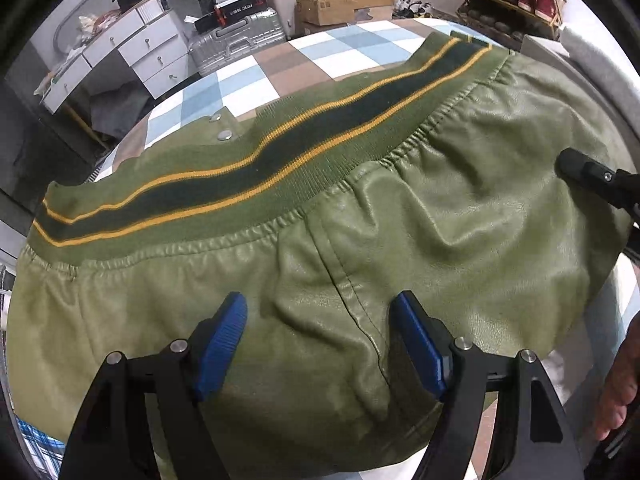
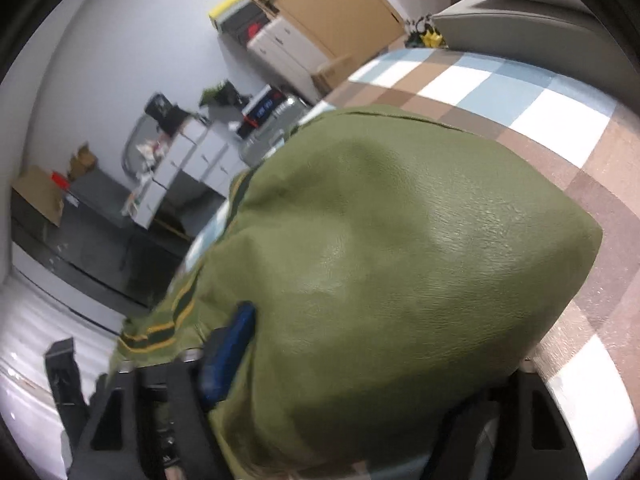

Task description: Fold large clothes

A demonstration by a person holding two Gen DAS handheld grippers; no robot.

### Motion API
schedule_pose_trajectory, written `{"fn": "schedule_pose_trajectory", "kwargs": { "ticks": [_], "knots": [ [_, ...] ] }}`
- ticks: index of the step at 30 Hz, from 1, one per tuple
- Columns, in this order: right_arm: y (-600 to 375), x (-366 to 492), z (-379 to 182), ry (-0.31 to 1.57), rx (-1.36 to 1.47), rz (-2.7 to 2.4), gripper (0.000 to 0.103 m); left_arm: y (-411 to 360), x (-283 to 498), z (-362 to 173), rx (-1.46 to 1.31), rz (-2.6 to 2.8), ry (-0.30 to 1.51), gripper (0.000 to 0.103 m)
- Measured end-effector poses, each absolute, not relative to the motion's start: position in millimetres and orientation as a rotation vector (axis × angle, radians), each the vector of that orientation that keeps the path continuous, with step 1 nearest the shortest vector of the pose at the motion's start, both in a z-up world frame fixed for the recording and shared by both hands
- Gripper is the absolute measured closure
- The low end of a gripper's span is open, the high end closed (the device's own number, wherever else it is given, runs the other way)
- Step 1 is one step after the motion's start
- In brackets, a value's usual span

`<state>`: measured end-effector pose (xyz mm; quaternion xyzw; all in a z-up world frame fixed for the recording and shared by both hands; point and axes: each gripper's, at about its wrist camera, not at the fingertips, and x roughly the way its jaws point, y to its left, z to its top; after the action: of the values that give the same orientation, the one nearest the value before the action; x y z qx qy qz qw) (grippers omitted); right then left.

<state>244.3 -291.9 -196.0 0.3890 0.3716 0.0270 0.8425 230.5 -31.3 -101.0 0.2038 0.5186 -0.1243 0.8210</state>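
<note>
Green leather-look jacket (image 1: 440, 208) lies bunched on the checked bedcover (image 1: 240, 80); likely heavy, slick, springy. Left gripper (image 1: 320, 344) spread over it, gripping nothing. Right gripper (image 2: 360, 360) buried in fabric, hold unclear; the ribbed striped hem (image 1: 280, 152) looks the best grip.

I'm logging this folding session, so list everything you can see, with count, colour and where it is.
jacket: one, olive green faux leather, spread over the bed, filling both views
ribbed hem: one, green with dark band and yellow stripes, far edge of the jacket
snap buttons: two, silver, by the hem
bedspread: one, blue, white and brown checks, under the jacket
drawer unit: one, white, back left
suitcase: one, silver, beside the drawers
cardboard box: one, brown, on the floor by the door
shoe rack: one, back right
left gripper: black, blue pads, jaws apart over the jacket
right gripper: black, one blue pad showing, jacket draped between its jaws
hand: one, lower right edge
</note>
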Motion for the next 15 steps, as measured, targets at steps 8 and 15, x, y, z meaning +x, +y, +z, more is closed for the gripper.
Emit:
{"fn": "schedule_pose_trajectory", "kwargs": {
  "ticks": [8, 15],
  "knots": [
    [-303.8, 237.3, -189.0, 0.63, 0.915, 0.254, 0.065, -38.3, 227.3, -102.3, 0.473, -0.246, 1.097, 0.029],
    [-311.1, 255.0, -217.9, 0.765, 1.009, 0.229, 0.062, -49.4, 226.8, -103.1, 0.552, -0.225, 1.095, 0.029]
  ]
}}
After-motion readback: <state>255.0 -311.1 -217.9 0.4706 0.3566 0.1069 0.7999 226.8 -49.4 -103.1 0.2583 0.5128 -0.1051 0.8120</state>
